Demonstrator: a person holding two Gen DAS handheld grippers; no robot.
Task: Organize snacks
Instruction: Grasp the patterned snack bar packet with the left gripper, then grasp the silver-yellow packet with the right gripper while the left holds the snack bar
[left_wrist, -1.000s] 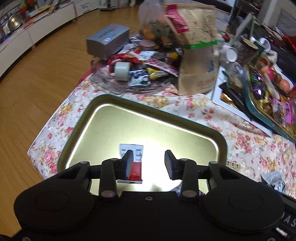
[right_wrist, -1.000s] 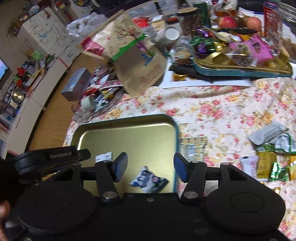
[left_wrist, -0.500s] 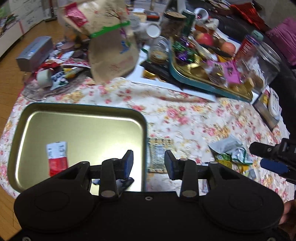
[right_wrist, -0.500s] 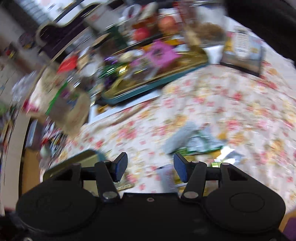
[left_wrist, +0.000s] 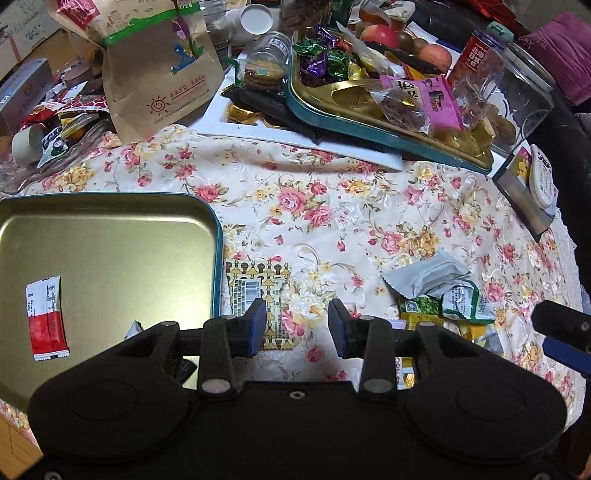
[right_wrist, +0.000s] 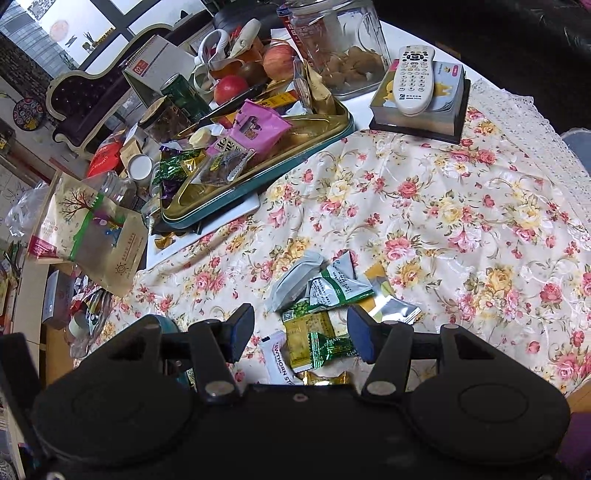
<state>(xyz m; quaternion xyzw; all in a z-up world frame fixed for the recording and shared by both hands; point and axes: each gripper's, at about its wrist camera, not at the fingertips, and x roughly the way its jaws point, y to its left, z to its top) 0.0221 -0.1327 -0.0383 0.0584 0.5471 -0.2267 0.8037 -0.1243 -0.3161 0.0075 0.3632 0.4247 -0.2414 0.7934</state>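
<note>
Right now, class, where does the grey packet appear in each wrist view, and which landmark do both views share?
Left wrist: grey packet right of centre, on the floral cloth.
Right wrist: grey packet at centre, just beyond the tongs.
Shared landmark: the pink bag in the far tray.

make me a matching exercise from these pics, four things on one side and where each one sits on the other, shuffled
Things:
1. red and white sachet
2. remote control
3. pink snack bag
4. yellow patterned packet

Places:
A. in the crowded far tray
B. on the floral cloth beside the near tray
C. in the near gold tray
D. on a stack of cards

Pairs: 1-C, 2-D, 3-A, 4-B
</note>
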